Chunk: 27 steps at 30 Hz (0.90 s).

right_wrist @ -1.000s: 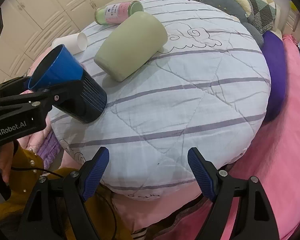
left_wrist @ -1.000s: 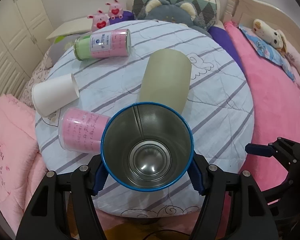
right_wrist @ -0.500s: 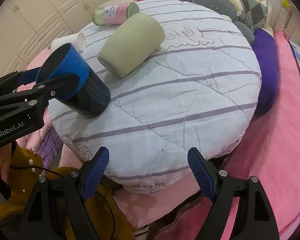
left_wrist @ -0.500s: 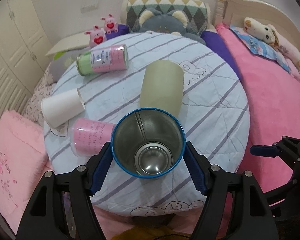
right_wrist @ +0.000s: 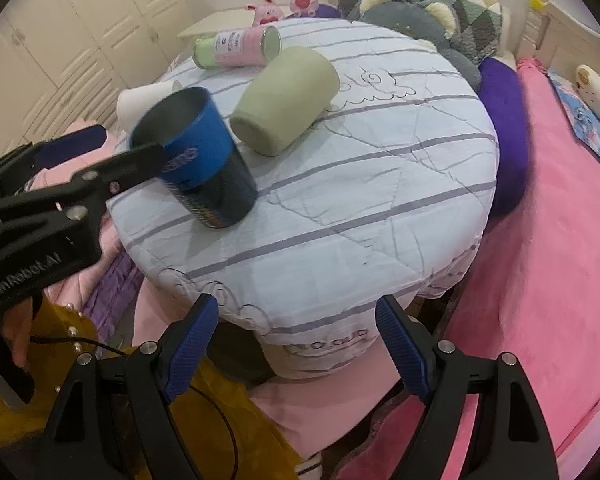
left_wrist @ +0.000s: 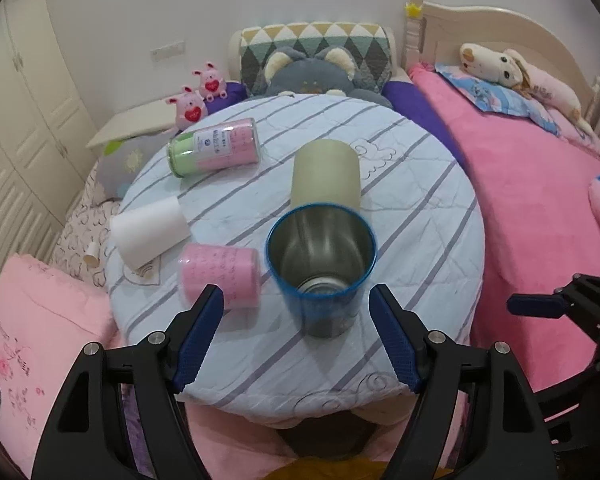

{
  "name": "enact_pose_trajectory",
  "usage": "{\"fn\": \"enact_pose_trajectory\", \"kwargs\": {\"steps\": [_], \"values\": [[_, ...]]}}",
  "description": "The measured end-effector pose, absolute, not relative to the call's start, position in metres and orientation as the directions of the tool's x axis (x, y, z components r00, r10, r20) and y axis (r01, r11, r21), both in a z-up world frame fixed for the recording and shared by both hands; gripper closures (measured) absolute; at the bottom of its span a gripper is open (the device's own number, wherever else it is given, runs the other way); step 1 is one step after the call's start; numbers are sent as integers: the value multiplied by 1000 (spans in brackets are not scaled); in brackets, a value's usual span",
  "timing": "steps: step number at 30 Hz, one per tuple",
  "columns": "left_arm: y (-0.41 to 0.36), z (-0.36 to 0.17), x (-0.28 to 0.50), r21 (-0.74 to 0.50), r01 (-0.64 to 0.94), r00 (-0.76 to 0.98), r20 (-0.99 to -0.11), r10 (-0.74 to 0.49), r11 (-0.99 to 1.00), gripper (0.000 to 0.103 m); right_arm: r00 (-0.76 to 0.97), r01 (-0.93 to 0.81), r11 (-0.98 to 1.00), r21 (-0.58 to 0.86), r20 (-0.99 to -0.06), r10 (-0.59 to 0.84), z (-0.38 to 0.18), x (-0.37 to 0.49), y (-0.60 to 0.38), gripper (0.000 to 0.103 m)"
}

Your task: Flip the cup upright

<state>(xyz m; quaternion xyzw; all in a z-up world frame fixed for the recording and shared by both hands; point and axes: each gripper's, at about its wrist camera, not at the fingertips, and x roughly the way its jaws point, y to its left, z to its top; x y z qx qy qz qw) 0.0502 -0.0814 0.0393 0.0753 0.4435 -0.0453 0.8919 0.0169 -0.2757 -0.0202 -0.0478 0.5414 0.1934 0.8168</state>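
A blue metal cup (left_wrist: 320, 264) stands mouth-up near the front edge of the round quilted table (left_wrist: 420, 208). It also shows in the right wrist view (right_wrist: 204, 160), leaning slightly. My left gripper (left_wrist: 296, 336) is open, its fingers apart on either side of the cup and drawn back from it. My right gripper (right_wrist: 296, 344) is open and empty off the table's front edge.
A green cup (left_wrist: 326, 176) lies on its side behind the blue one. A white paper cup (left_wrist: 150, 232), a pink cup (left_wrist: 220, 276) and a pink-green can (left_wrist: 216, 146) lie on the left. Beds and pillows surround the table.
My left gripper has opened, let go of the blue cup and pulled back. The cup now stands on the table. The right gripper has drawn back a little.
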Motion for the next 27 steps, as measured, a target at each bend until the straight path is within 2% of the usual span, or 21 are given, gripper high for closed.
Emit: {"fn": "enact_pose_trajectory", "kwargs": {"steps": [9,13,23,27], "values": [[-60,30,19,107,185,630,-775,-34,977,26,419,-338,937,89,-877,234,-20,-19,-249,21],[-43,26,4,89,184,663,-746,-57,979,11,473,-302,950,74,-854,216,-25,-37,-238,21],[-10,15,-17,70,137,732,-679,-53,988,10,671,-156,988,-7,-735,101,-37,-68,-221,21],[-1,10,-21,31,92,790,-610,-54,995,10,746,-78,994,-75,-665,8,-40,-77,-222,21]]}}
